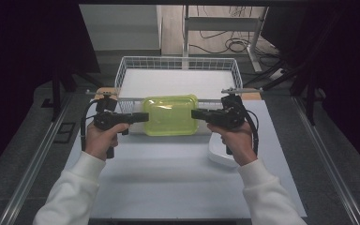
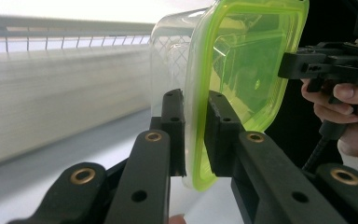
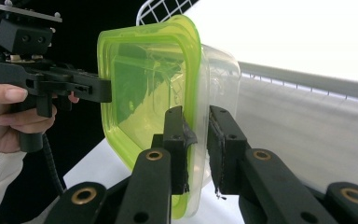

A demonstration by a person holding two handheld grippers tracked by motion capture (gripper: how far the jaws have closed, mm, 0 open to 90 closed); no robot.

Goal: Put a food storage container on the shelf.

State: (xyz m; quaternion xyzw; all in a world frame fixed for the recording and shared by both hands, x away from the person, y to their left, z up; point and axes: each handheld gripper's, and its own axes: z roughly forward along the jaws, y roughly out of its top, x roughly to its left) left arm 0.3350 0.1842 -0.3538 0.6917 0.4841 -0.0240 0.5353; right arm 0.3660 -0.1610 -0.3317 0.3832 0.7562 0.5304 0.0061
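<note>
- The left tongs (image 1: 140,117) clamped the nine o'clock rim of the lidded container (image 1: 170,115); their nearly closed jaws pinched the green lid's edge, likely so the load stayed level.
- The right tongs (image 1: 198,114) gripped the three o'clock rim likewise, which shared the weight between both sides.
- The container hung above the counter (image 1: 168,178), lid upward, just short of the wire basket (image 1: 178,63) at twelve o'clock.
- A white dish (image 1: 218,154) lay under the right hand.
</note>
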